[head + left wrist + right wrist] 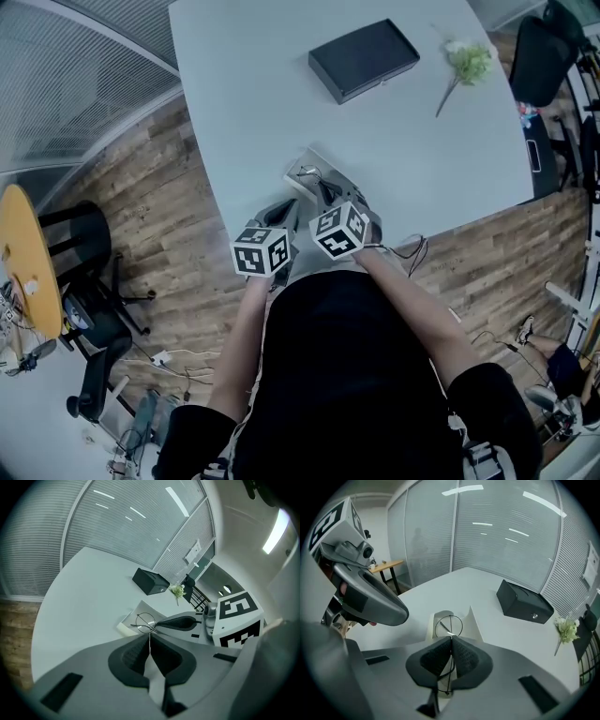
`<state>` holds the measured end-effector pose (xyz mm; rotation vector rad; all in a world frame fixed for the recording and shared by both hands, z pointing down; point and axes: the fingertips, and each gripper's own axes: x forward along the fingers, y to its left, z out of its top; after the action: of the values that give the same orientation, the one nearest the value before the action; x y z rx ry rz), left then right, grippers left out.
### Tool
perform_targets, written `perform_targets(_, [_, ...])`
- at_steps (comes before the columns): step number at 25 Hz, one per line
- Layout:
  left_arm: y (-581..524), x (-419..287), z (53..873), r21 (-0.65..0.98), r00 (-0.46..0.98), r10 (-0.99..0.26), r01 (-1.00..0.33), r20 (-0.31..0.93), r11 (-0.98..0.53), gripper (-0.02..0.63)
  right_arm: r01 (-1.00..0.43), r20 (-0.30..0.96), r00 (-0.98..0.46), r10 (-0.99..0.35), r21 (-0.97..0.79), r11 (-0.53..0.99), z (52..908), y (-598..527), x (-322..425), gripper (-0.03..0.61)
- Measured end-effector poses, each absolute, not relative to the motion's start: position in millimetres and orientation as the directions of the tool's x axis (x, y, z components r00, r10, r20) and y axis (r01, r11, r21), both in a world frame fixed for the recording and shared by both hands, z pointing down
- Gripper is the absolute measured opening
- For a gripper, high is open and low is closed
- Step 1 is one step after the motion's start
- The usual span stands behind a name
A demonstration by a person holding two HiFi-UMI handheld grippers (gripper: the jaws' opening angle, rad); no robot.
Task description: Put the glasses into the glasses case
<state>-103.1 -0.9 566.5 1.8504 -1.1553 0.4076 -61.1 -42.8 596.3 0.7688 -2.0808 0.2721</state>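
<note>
Head view looks down on a white table [244, 75] with the person standing at its near edge and both tools held close together over a pale case [302, 172]. The case lies open near that edge.

Judged from this, the task is past the pick-up and not yet at the put-down. The glasses [448, 627] are lifted and sit just above the open case, with one round lens hanging over its hollow. What is left is to lower them in, let go with both tools, and perhaps close the flaps.

Among the containers, the largest is a black box [364, 58] at the far side of the table, well apart from the work. It is closed, so its contents cannot be told. The pale case is smaller, with its sides turned up, and the part of its hollow that shows holds nothing (the lens and jaws cover some of it). A flower sprig [466, 64] lies loose on the table beside the black box, in no container.

The right gripper [451, 639] has its jaws pressed together on the thin wire frame, which runs down between the pads. The left gripper [150, 641] is likewise closed, pinching a fine wire of the same glasses, so the frame is carried between the two.
</note>
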Motion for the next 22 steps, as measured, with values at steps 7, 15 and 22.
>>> perform_targets(7, [-3.6, -100.9, 569.9, 0.512, 0.512, -0.543, -0.842, 0.666, -0.167, 0.025, -0.603, 0.819, -0.401, -0.411, 0.102, 0.791, 609.7, -46.5, -62.6, 0.023])
perform_targets(15, [-3.0, -104.9, 571.9, 0.511, 0.507, -0.538, -0.845, 0.673, -0.156, 0.025, -0.608, 0.817, -0.404, -0.412, 0.097, 0.788, 614.5, -47.2, -66.1, 0.028])
perform_targets(22, [-1.5, -107.7, 571.8, 0.51, 0.505, -0.54, -0.846, 0.674, -0.154, 0.025, -0.598, 0.812, -0.43, -0.394, 0.07, 0.798, 613.0, -39.7, -72.9, 0.031])
